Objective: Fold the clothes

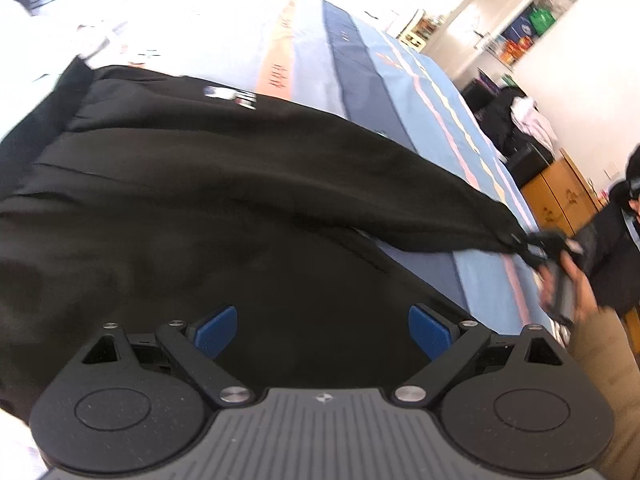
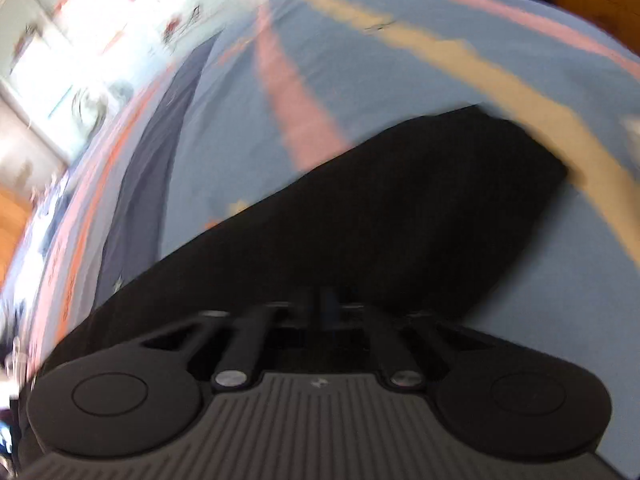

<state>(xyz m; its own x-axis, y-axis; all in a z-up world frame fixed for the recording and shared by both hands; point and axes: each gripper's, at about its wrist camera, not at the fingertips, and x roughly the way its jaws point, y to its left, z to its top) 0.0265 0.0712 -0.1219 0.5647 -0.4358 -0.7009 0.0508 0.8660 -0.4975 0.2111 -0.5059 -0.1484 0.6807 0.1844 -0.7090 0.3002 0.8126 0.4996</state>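
**Blur, glare and cut-off edges**

The right wrist view is smeared: the bed sheet [image 2: 400, 72] stripes run soft, and the room at upper left is unreadable. The right gripper [image 2: 329, 300] fingertips merge with the black garment [image 2: 400, 208] ahead of them, so the pinch itself is indistinct. In the left wrist view, the garment runs off the left edge, the far bedding is washed out, and the person's hand [image 1: 568, 280] is blurred.

Black garment [image 1: 180, 184] lies on striped blue bed [image 1: 432, 92].
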